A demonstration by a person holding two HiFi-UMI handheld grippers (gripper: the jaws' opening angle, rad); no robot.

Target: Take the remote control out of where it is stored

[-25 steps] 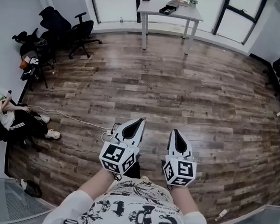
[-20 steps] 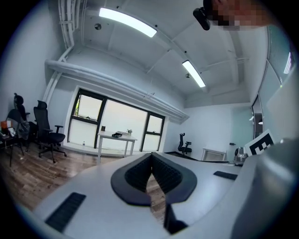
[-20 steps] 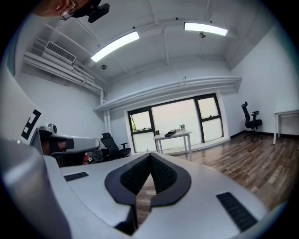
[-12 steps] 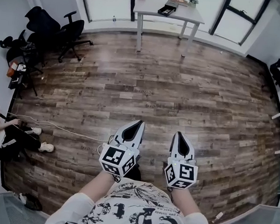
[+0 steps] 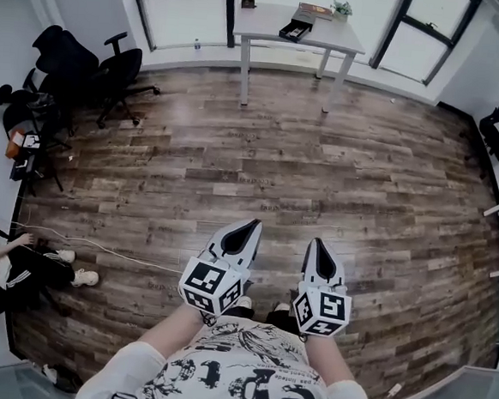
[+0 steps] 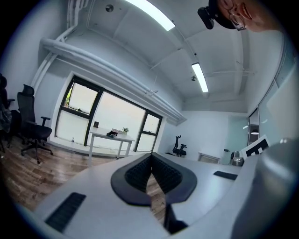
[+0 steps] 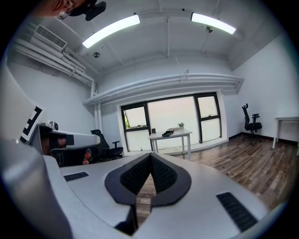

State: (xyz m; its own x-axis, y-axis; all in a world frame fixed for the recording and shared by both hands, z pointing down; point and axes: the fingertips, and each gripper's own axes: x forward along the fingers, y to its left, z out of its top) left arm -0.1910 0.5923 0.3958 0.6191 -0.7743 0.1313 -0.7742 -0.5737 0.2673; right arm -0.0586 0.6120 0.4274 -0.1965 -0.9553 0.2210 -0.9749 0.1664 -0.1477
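While the left gripper [image 5: 249, 229] and right gripper [image 5: 318, 245] hang shut and empty at lower centre, the remote control is too far to make out, perhaps in the black box [image 5: 290, 30] on the table [image 5: 263, 22] at top centre, so arriving unopened could knock it aside.

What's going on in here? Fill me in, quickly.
A person stands on the wood floor holding the left gripper and right gripper out in front, both shut with nothing between the fingers. They point toward a white table by the far windows, which carries a dark tray. No remote control can be made out, so the task has not begun. Another person sits by the left wall.
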